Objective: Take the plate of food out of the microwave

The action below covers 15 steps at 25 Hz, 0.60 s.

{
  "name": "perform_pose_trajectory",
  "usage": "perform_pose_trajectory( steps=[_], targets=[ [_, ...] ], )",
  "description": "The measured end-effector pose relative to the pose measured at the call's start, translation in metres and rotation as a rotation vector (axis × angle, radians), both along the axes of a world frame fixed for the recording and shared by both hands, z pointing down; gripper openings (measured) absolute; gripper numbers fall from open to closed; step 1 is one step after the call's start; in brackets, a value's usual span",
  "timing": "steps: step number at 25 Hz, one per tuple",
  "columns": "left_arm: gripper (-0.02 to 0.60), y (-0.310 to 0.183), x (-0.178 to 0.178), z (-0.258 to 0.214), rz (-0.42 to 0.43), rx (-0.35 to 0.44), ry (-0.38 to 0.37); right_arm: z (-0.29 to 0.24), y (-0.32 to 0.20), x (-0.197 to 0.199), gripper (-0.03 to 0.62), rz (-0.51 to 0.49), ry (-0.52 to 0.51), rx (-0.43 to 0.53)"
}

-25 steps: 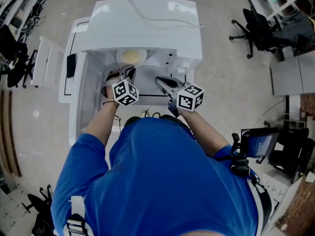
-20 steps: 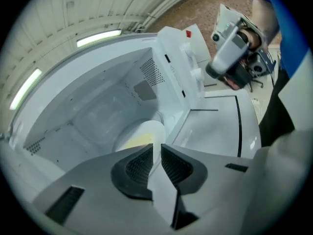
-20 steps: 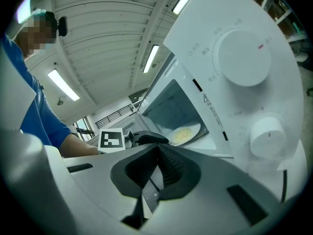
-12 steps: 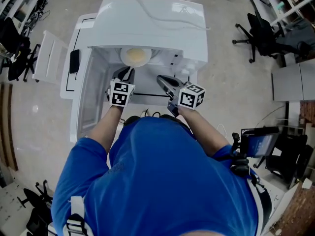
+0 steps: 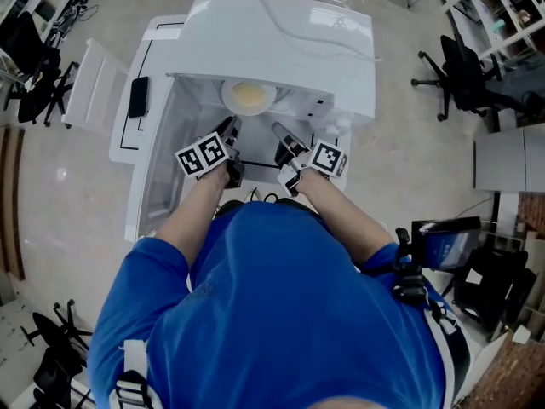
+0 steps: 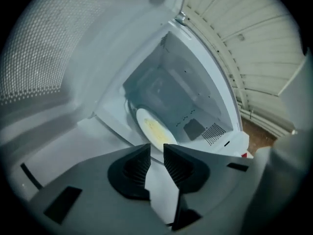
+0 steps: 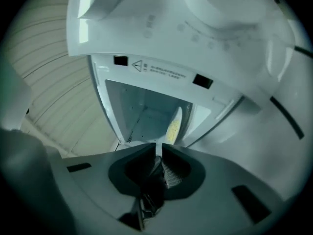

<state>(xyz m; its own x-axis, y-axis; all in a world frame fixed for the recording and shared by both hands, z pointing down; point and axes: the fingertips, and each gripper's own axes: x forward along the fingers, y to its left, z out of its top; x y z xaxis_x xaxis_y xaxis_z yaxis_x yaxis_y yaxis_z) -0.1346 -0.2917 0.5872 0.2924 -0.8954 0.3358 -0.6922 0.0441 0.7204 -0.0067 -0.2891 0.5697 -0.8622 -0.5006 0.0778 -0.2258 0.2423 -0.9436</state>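
Plate sits dead ahead inside microwave; my left gripper nearer, fingers slightly apart, empty; right gripper fingers opening, empty.

Black office chair on pale floor

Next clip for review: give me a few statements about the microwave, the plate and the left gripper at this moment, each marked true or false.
1. The microwave has its door open. True.
2. The plate sits outside the microwave. False: it is inside the cavity.
3. The left gripper is clamped on the plate's rim. False: its fingers are apart with nothing between them, short of the plate.
4. The food on the plate is yellow. True.
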Motion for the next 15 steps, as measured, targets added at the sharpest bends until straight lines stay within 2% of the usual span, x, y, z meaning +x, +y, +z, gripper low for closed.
perform_pose_trajectory(
  steps=[2, 5, 15],
  targets=[
    [0.079, 0.0, -0.001, 0.002, -0.029, -0.003, 0.062, 0.007, -0.005, -0.01, 0.071, 0.016, -0.051, -0.077],
    [0.08, 0.002, 0.0, 0.005, -0.045, -0.008, 0.104, 0.018, -0.013, -0.019, 0.097, 0.029, -0.072, -0.144],
    [0.08, 0.008, -0.007, 0.005, -0.042, -0.002, 0.11, 0.033, -0.036, -0.049, 0.106, 0.087, -0.088, -0.239]
  ],
)
